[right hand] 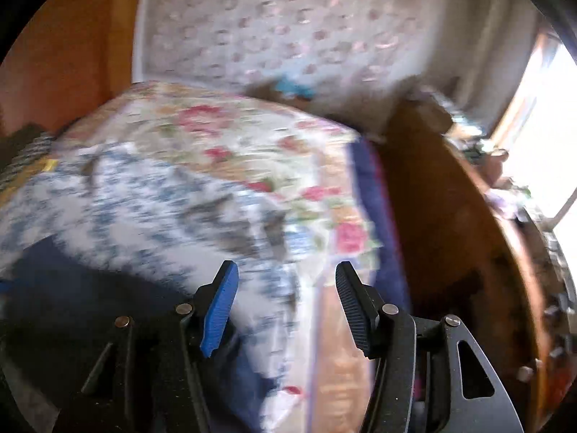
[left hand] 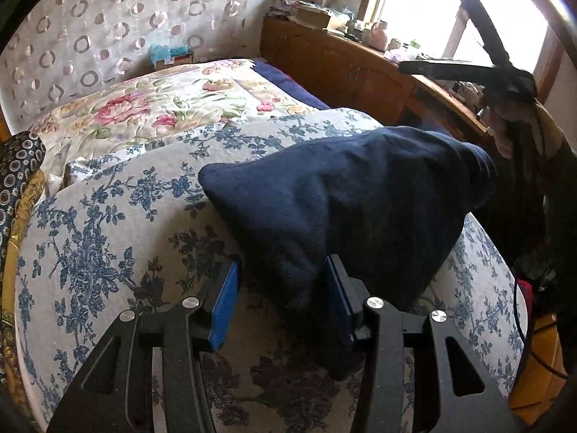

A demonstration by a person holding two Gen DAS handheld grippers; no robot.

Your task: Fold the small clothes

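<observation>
While a navy garment (left hand: 360, 209) lies heaped on the blue-flowered bedspread (left hand: 108, 223), the left gripper (left hand: 285, 299) hangs over its near corner, jaws spread, with a fold of the dark cloth lying between the blue pads (left hand: 225, 306); the right-hand pad looks to touch the cloth, the left-hand one stands clear of it, so nothing is pinched. Bare bedspread runs open to the left of the garment as far as a patterned dark fabric (left hand: 18, 180) at the edge; beyond it a rose-print quilt (left hand: 144, 108) covers the far half of the bed, up to a curtain with ring motifs (left hand: 108, 25). To the right the room closes in: a wooden headboard (left hand: 342, 68), cluttered along its top, runs beneath a bright window (left hand: 432, 7), and the garment's far end reaches toward that side. Across the bed, the right gripper (right hand: 286, 303) is seen through a blurred view, jaws apart and empty above the bedspread's edge, with the navy garment (right hand: 72, 288) dark at lower left, beside its left finger.
</observation>
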